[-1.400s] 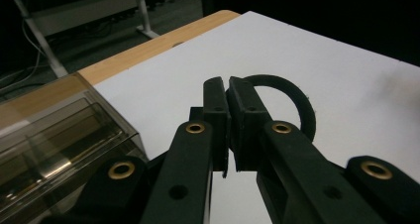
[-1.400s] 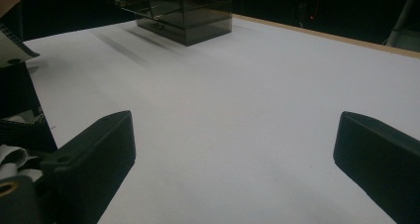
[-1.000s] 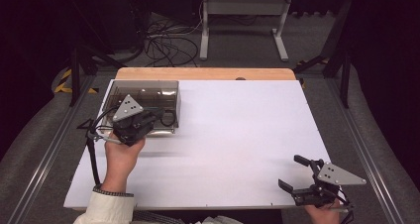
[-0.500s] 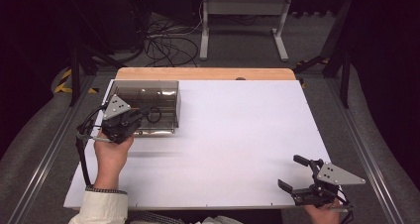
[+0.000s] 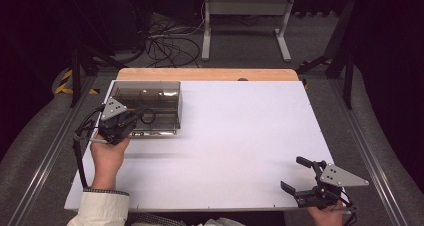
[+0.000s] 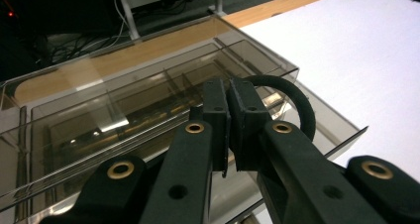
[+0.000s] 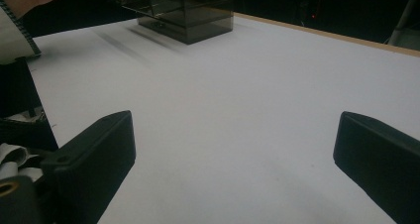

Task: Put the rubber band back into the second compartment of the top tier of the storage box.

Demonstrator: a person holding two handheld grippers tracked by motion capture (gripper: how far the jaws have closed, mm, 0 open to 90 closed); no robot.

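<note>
A smoky clear plastic box (image 5: 150, 93) with inner dividers stands at the back left of the white table. My left gripper (image 5: 135, 118) hovers at its front left edge. Its jaws are pressed together (image 6: 229, 92), and a black ring (image 6: 304, 112) curves out from behind the right jaw, apparently pinched there. From above, the ring (image 5: 148, 117) hangs over the box's front part. The box (image 6: 99, 115) lies right under the jaws. My right gripper (image 5: 292, 174) rests near the front right corner, wide open (image 7: 233, 149) over bare white surface. The box (image 7: 183, 11) stands far off.
A white sheet (image 5: 240, 136) covers the table, with a wooden strip (image 5: 205, 74) along its back edge. Cables (image 5: 165, 41) and a metal stand (image 5: 245, 16) are on the floor behind. A hand and white sleeve (image 5: 102, 201) reach in at the front left.
My left gripper has drawn back to the left from over the box, and the black ring has come with it. The right gripper has stayed put.
</note>
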